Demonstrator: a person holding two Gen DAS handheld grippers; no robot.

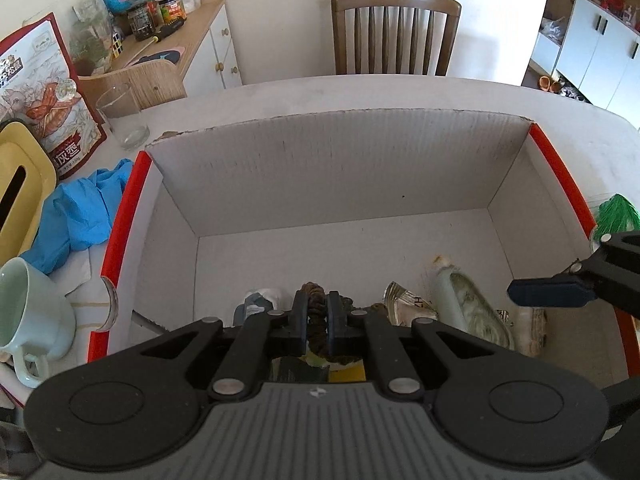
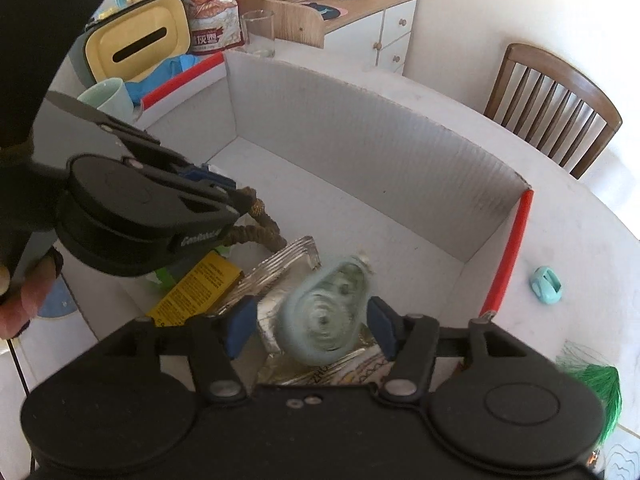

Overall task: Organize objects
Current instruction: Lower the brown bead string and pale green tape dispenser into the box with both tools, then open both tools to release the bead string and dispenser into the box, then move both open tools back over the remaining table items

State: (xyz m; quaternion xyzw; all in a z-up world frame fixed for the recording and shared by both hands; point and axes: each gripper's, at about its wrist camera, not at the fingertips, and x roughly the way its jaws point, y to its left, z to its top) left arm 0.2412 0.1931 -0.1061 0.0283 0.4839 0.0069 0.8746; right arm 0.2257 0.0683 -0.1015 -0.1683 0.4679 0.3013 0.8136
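A white cardboard box [image 1: 340, 160] with red edges stands on the table. My left gripper [image 1: 317, 308] is low in its near side, shut on a brown braided rope [image 1: 313, 292]. The right wrist view shows that same left gripper [image 2: 240, 204] holding the rope [image 2: 264, 228]. My right gripper [image 2: 312, 320] is open inside the box [image 2: 360, 140]. A pale green, shell-shaped dish [image 2: 324, 320], blurred, lies between its blue pads [image 2: 240, 328], with a gap on the left side. The dish [image 1: 468, 304] rests on foil packets, and one right finger [image 1: 548, 300] shows beside it.
A yellow packet [image 2: 196, 288] and clear wrappers [image 2: 280, 264] lie in the box. Left of the box are a pale green mug [image 1: 28, 312], blue cloth [image 1: 76, 216], yellow tissue box [image 1: 20, 176], glass [image 1: 122, 116] and snack bag [image 1: 48, 92]. Green tinsel [image 1: 614, 216] lies right. A chair [image 1: 394, 32] stands behind.
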